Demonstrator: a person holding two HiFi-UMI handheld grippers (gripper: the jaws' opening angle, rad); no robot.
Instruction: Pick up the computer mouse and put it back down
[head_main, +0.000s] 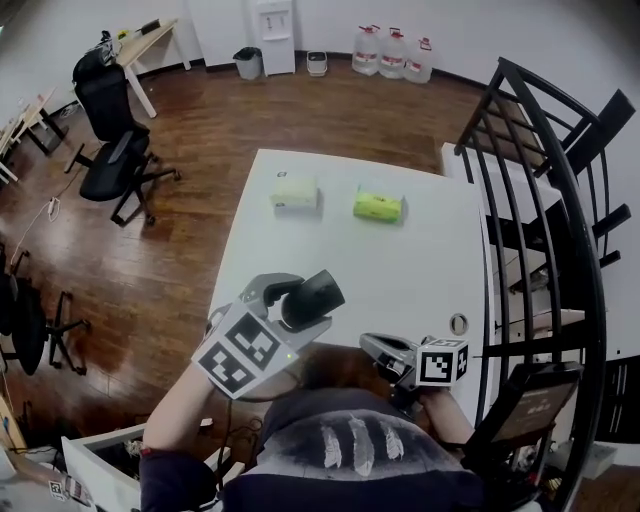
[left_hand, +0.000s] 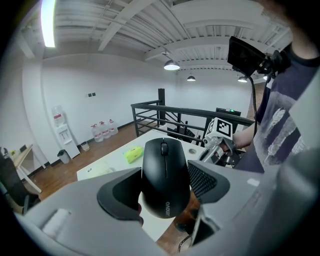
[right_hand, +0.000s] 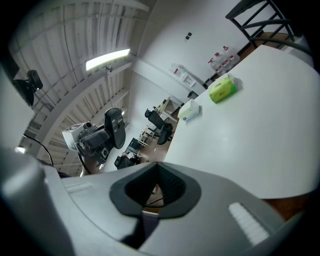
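Head view: the left hand-held gripper (head_main: 300, 302) is clamped on the computer mouse (head_main: 314, 295). The mouse is in the air at the near left edge of the white worktop (head_main: 400, 265), not resting on it. The forearm comes in from bottom left and the gripper is tipped forward and down, marker cube (head_main: 240, 350) facing up. The right hand-held gripper (head_main: 378, 350) sits low by the near edge, close to the body and about level. A pale pack (head_main: 294, 191) and a green pack (head_main: 378, 204) lie at the far end, well apart from the mouse.

Left gripper view: the jaws press the mouse (left_hand: 165, 170) on both flanks, mid-width spread, buttons pointing away. Under it are the worktop edge and the floor.

Right gripper view: the jaws are together with nothing between them. This gripper is idle beside bare worktop (right_hand: 260, 145).

Step, as I judge it: the lift is done and the set-down is left. Carry the mouse inward over bare worktop, level it so the base lands flat, and lower until it touches. Then spread the jaws. Letting go at the edge risks a drop to the floor.
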